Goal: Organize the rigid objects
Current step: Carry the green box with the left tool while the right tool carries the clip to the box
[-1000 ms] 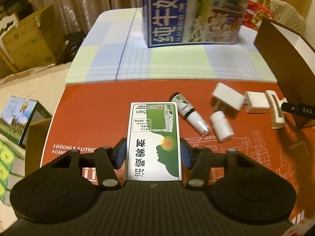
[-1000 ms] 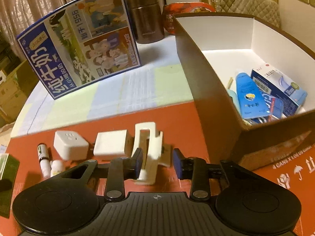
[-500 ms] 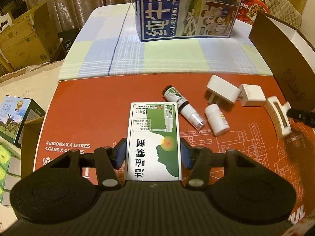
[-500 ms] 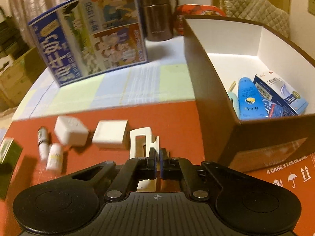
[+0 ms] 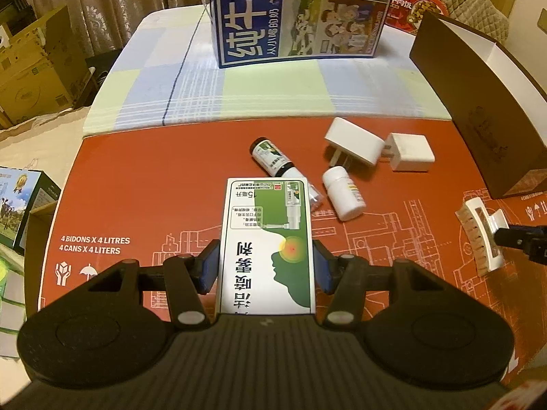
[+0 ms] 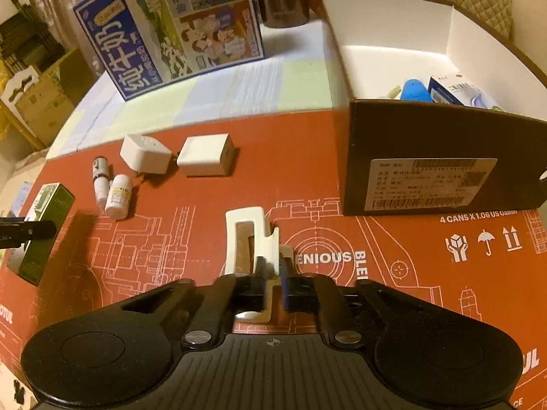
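**Hair clip and spray carton carried, both sets of tongs loaded**

Hair clip (image 6: pixel 251 239), white and toothed, sits pinched by its lever tab between the right tongs (image 6: pixel 272 282), whose jaws have just eased open slightly after clamping tight, yet the clip stays in the pads. Gripping the tab likely leaves the teeth hanging free for a drop into the brown box (image 6: pixel 441 150), ahead and to the right of these tongs. The left tongs (image 5: pixel 266 266) clasp the green-and-white spray carton (image 5: pixel 266 239) across its narrow sides, lengthwise, for a steady hold. Ahead of them on the red bench (image 5: pixel 154 177) lie a dark bottle (image 5: pixel 271 160), a white bottle (image 5: pixel 343 196) and two white chargers (image 5: pixel 354 143), still waiting.
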